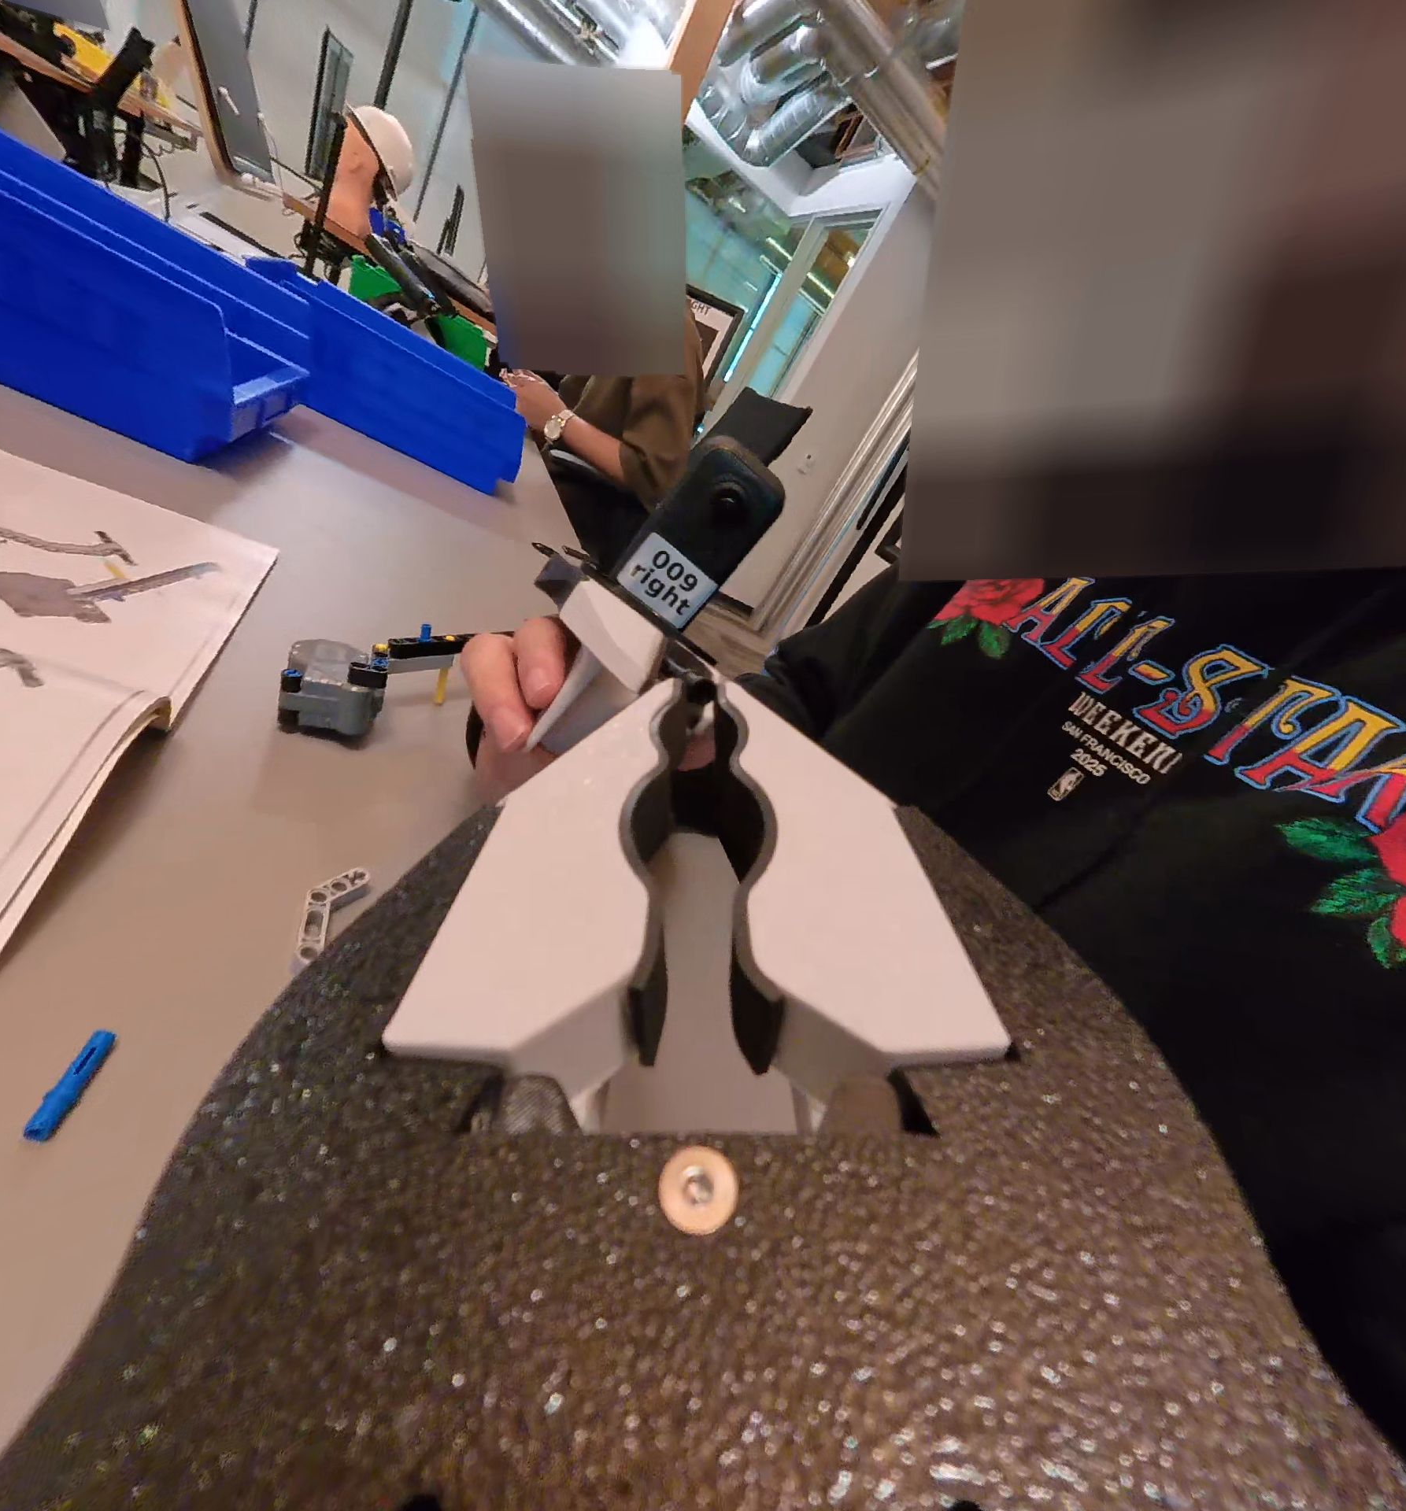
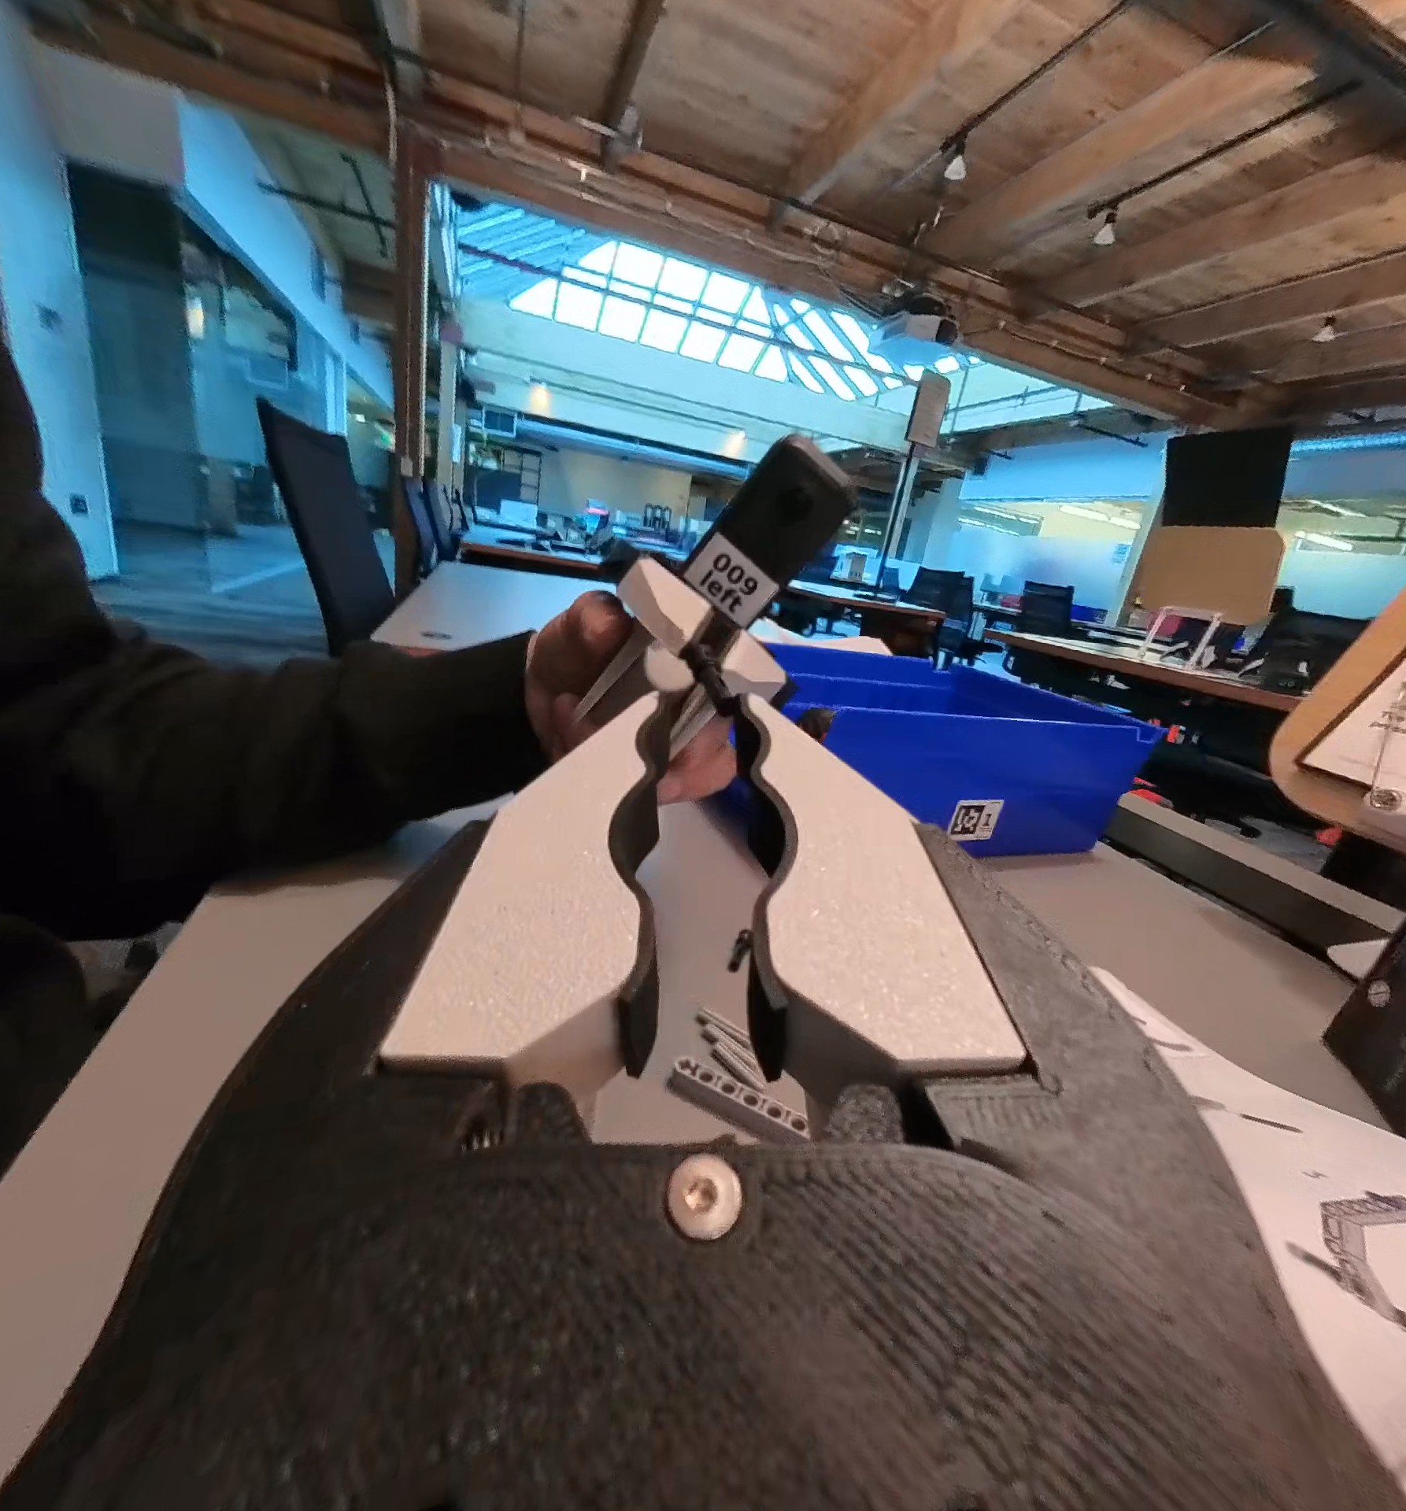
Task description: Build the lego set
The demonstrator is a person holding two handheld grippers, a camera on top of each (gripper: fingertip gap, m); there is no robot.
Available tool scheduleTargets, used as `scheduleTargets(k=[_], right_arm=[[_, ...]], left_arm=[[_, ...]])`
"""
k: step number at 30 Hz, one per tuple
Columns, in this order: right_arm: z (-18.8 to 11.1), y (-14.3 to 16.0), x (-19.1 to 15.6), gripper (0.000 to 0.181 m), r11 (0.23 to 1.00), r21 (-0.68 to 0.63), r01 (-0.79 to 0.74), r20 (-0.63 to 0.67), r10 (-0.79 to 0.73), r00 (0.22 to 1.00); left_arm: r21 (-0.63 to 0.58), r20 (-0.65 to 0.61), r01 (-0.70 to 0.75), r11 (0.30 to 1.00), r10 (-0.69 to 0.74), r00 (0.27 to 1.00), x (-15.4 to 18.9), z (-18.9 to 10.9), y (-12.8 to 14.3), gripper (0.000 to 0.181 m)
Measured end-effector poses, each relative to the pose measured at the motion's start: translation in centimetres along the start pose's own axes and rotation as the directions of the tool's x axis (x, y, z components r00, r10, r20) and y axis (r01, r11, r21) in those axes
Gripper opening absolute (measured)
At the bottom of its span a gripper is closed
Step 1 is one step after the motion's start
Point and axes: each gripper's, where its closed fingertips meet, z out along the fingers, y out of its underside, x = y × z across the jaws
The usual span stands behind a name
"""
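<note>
Your left gripper (image 1: 696,703) and right gripper (image 2: 704,695) meet tip to tip above the table (image 1: 340,523), each pinched shut on a small black piece (image 1: 696,695); it's too small to tell more. The half-built grey lego model (image 1: 332,683) with its black beam sits on the table well left of your fingers, beside the open instruction book (image 1: 70,621). A loose grey angled beam (image 1: 327,903) and a blue pin (image 1: 70,1083) lie nearer you. Straight grey beams (image 2: 736,1079) rest on the table under your right fingers. Blue bins (image 2: 970,752) stand beyond.
</note>
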Motion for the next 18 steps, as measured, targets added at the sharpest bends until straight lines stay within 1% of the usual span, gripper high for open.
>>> scheduleTargets(k=[4,13,16,17,18], right_arm=[[-0.3,-0.8,0.2,0.008,0.995,0.062,-0.079,0.017,0.078,0.997],[-0.2,-0.7,0.1,0.007,0.996,0.047,-0.077,0.015,0.076,0.997],[-0.2,-0.2,0.8,0.006,0.997,0.005,-0.071,-0.023,0.071,0.997],[-0.2,0.0,1.2,0.004,0.998,-0.008,-0.069,-0.047,0.068,0.997],[-0.2,0.1,1.7,0.004,0.998,-0.016,-0.054,-0.084,0.053,0.995]], left_arm=[[0.0,-0.006,-0.007,1.0,0.007,1.0,0.1,0.3,0.0,0.003],[0.004,-0.015,0.017,1.0,-0.017,1.0,-0.1,0.7,0.1,0.003],[0.007,0.054,-0.005,1.0,0.005,0.999,-1.0,0.5,0.0,0.004],[0.008,0.101,-0.026,1.0,0.025,0.995,-1.5,0.3,-0.1,0.006],[0.0,0.163,-0.05,0.999,0.049,0.985,-2.3,0.2,-0.2,0.011]])
